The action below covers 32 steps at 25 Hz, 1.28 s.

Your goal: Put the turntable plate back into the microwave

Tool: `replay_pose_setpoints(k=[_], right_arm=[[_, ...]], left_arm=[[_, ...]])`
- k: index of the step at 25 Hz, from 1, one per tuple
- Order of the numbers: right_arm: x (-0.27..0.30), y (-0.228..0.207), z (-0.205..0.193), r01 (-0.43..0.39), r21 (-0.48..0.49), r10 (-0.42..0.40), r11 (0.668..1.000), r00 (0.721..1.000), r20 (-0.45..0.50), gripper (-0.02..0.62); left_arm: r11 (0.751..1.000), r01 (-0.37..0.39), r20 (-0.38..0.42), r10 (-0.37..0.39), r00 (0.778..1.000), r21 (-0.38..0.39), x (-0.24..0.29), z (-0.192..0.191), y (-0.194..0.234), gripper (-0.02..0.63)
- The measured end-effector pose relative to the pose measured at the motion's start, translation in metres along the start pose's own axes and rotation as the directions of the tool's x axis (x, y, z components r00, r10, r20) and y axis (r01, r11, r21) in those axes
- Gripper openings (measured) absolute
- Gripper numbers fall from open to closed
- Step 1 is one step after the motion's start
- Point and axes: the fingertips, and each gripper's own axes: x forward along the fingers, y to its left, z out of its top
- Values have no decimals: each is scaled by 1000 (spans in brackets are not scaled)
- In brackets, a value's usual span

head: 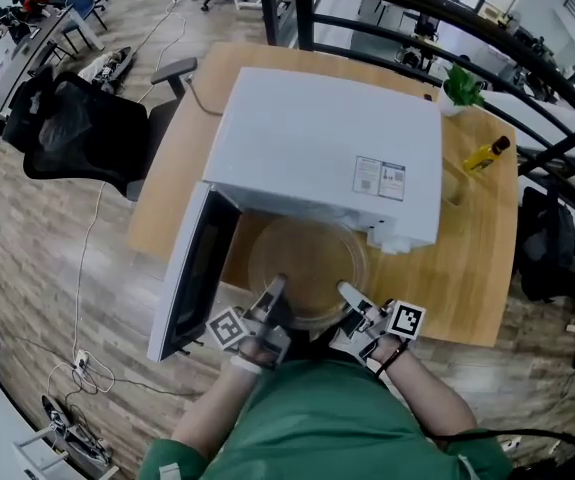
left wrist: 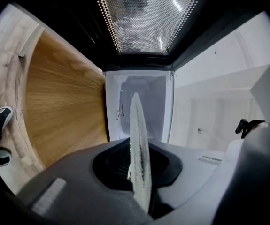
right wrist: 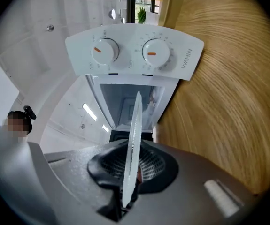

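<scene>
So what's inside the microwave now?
The turntable plate, gripped by the left hand-held gripper and right hand-held gripper, sits at the opening. The top of the microwave covers the cavity floor.

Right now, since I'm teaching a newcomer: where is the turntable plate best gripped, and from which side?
Grip the turntable plate by its thin near rim, coming in level from the person's side. It is flat, wide and level at the open microwave, so only its edge fits between jaws. The left gripper and right gripper are shut on that rim, spaced apart.
</scene>
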Motion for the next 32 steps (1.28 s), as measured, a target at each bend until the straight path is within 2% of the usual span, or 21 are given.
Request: replay_pose_setpoints(k=[4,16,24,32], right_arm=[[12,-11,7,13,14,-13,1000,1000,19,37],[41,-39,26,51,12,-51,999,998,38,37],[53,-48,37,60,20,-61,998,997,55,37],[65,-60,47,72,33,-74,997,995,61,35]], left_arm=[[1000,-3,-28,4,1000,15,12,13,10,34],[999,-15,-43,14,999,-31,40,40,36,34],[999,-15,-62,13,998,-34,56,53,44,34],[999,-32,-47,30,998,-39,69,66,53,32]])
